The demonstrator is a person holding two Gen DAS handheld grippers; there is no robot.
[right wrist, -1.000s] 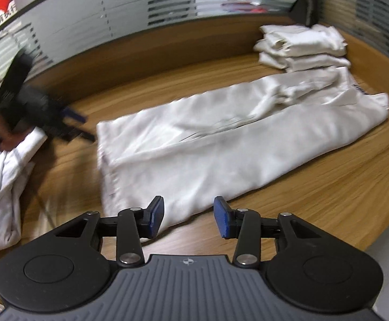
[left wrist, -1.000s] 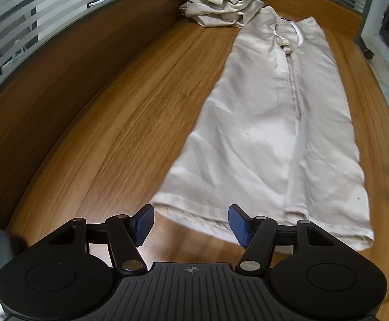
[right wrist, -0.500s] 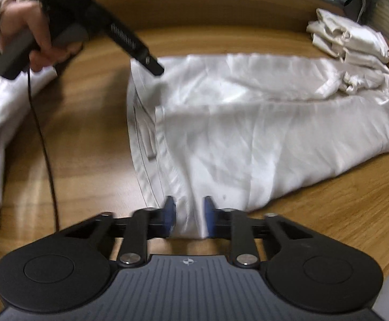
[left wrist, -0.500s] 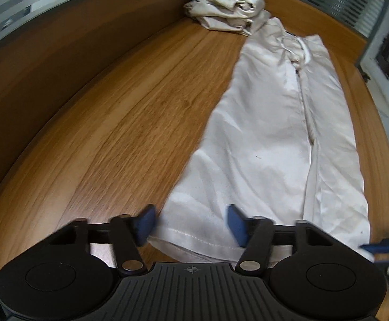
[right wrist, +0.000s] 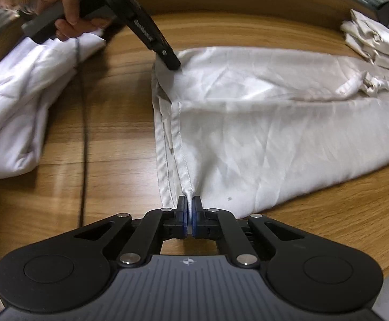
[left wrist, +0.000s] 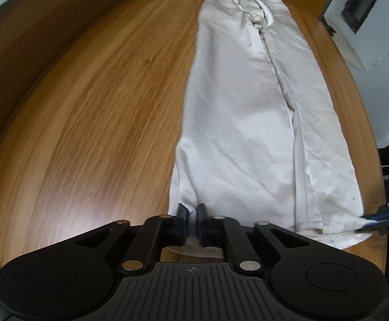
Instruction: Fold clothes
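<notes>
Two claws: both were pinched onto the hem end of one pair of pale trousers, one at each corner.
Left claw: its blue pads were pressed together on the hem corner, with cloth bunched between them.
Right claw: its pads were clamped tight on the opposite hem corner, a stitched fold rising straight out of the pinch.
Trousers: they lay flat and lengthwise on the wooden table, stretching away ahead of the left claw, legs side by side, waistband at the far end.
Seen across: from the right claw, the left claw showed ahead and to the left, its black tip down on the far hem corner, held in a bare hand.
Seen back: from the left claw, the right claw sat at the far right, gripping the hem edge.
Folded stack: pale garments piled beyond the waistband, ahead and to the right of the right claw, touching the trousers.
White bundle: loose cloth heaped to the left of the right claw, apart from the trousers.
Cable: a dark cord ran across the table between the bundle and the hem.
</notes>
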